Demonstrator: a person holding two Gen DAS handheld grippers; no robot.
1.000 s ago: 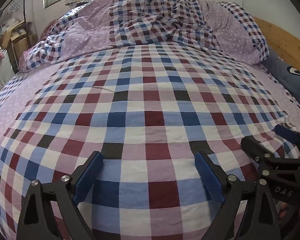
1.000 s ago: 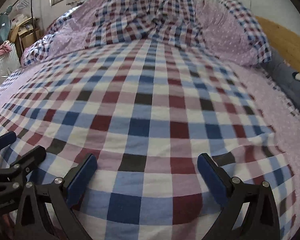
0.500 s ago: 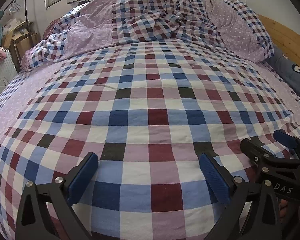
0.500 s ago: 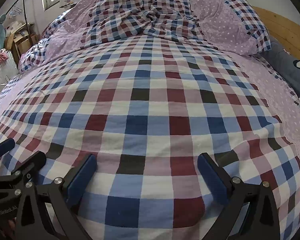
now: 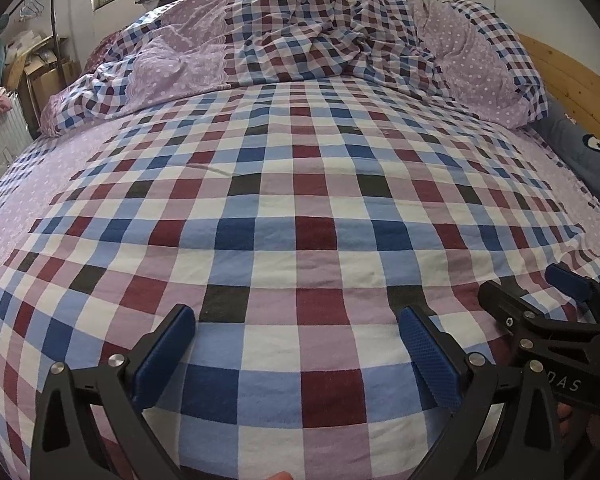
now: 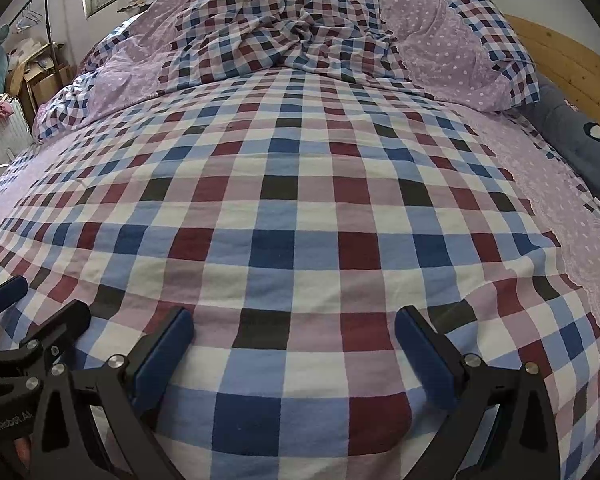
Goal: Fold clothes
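Looking for a garment to fold, and none shows itself — the only cloth lying flat in front of both cameras is the checked bedsheet [image 5: 300, 216], spread smooth over the mattress, with a crumpled duvet [image 5: 308, 36] in the same checks and lilac dots heaped at the far end. Whether any clothing hides in that heap, I cannot tell. Any cloth like this should handle soft, light and limp, I'd judge — it will sag and drag, so corners or a hem edge are the places to pinch, one per claw. The left gripper [image 5: 298, 350] hangs low over the near edge of the sheet, blue pads spread wide, nothing between them; the right gripper [image 6: 294, 350] sits just beside it, spread the same and empty. Further out: a wooden headboard [image 6: 572, 64] at right, a dark pillow [image 5: 580, 148] below it, a clothes rail [image 6: 40, 12] at far left.
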